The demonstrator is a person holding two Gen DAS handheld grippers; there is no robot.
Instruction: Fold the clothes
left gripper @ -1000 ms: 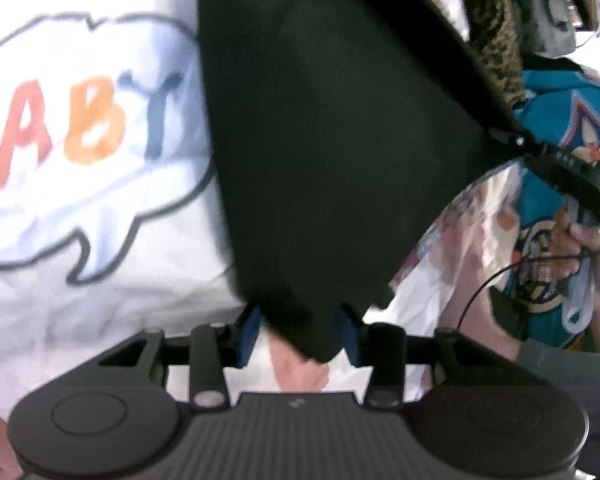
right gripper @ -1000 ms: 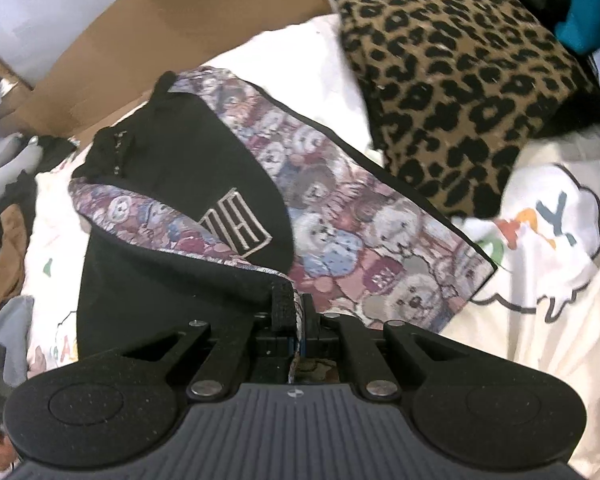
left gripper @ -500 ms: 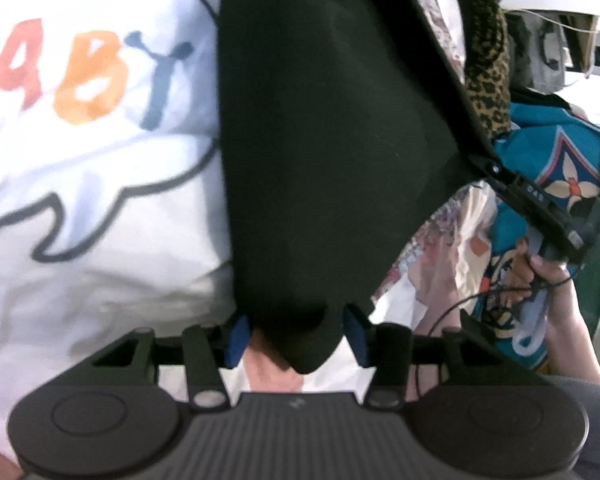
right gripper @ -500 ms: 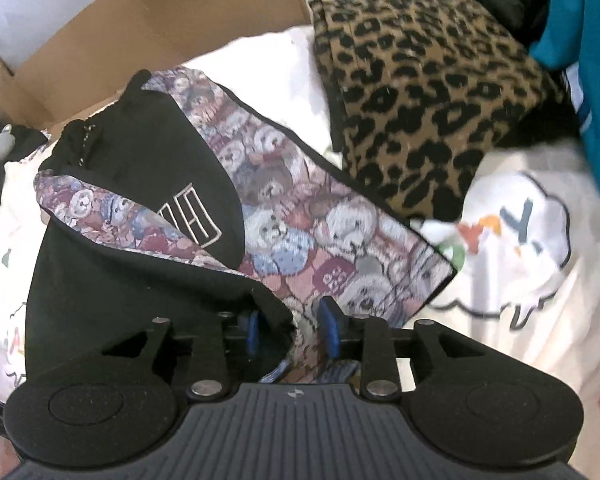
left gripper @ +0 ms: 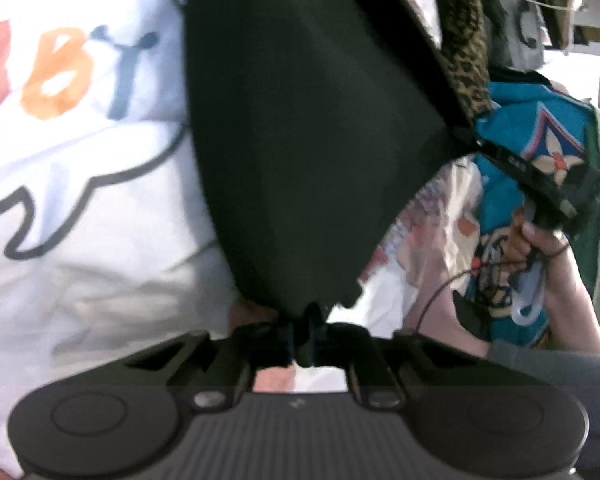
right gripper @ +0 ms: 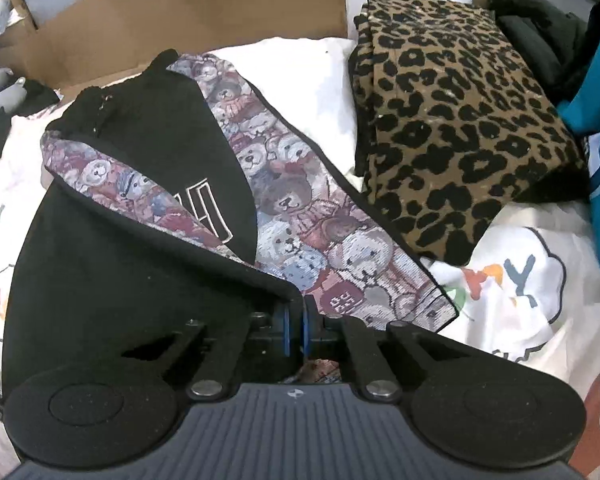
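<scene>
**Both grippers pinch the black garment's corners**

The left gripper (left gripper: 300, 336) is clamped on a corner of the black garment (left gripper: 312, 140). The right gripper (right gripper: 295, 330) is clamped on another corner, apparently where the teddy-bear print lining (right gripper: 300, 236) shows. The garment lies on a white printed sheet (right gripper: 516, 280), left of a folded leopard-print cloth (right gripper: 456, 128).

White printed bedsheet (right gripper: 548, 320); cardboard sheet (right gripper: 172, 12) behind
</scene>
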